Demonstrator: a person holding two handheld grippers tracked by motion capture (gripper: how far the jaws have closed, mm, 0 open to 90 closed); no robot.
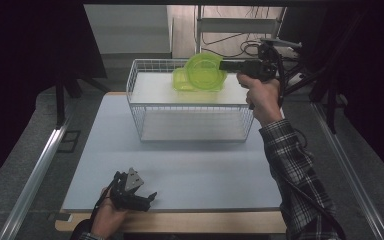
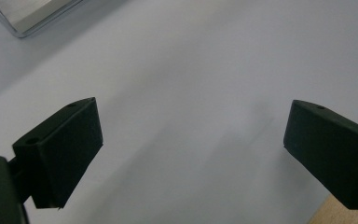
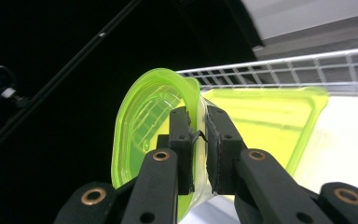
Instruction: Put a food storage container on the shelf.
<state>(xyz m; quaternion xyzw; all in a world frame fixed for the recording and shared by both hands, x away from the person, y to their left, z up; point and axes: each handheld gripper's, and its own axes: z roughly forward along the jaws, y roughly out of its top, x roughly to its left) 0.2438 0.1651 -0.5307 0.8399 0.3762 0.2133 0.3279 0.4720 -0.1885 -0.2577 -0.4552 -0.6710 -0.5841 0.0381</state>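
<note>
**Up top: green tub hanging over the basket**

Upper middle of the high view, the right gripper [image 1: 228,65] has the green tub [image 1: 200,72] pinched by its rim, fingers [image 3: 182,135] clenched on the thin plastic wall, one inside and one outside. It's up in the air, tipped on its side, over the back edge of the wire basket [image 1: 190,107]. Can't tell whether it's coming out or going in, so I'd call this roughly mid-job: grab done, set-down still to come. Lower left, the left gripper [image 1: 139,196] rests on the worktop [image 1: 205,170], fingers [image 2: 65,149] spread wide with nothing between them.
</note>
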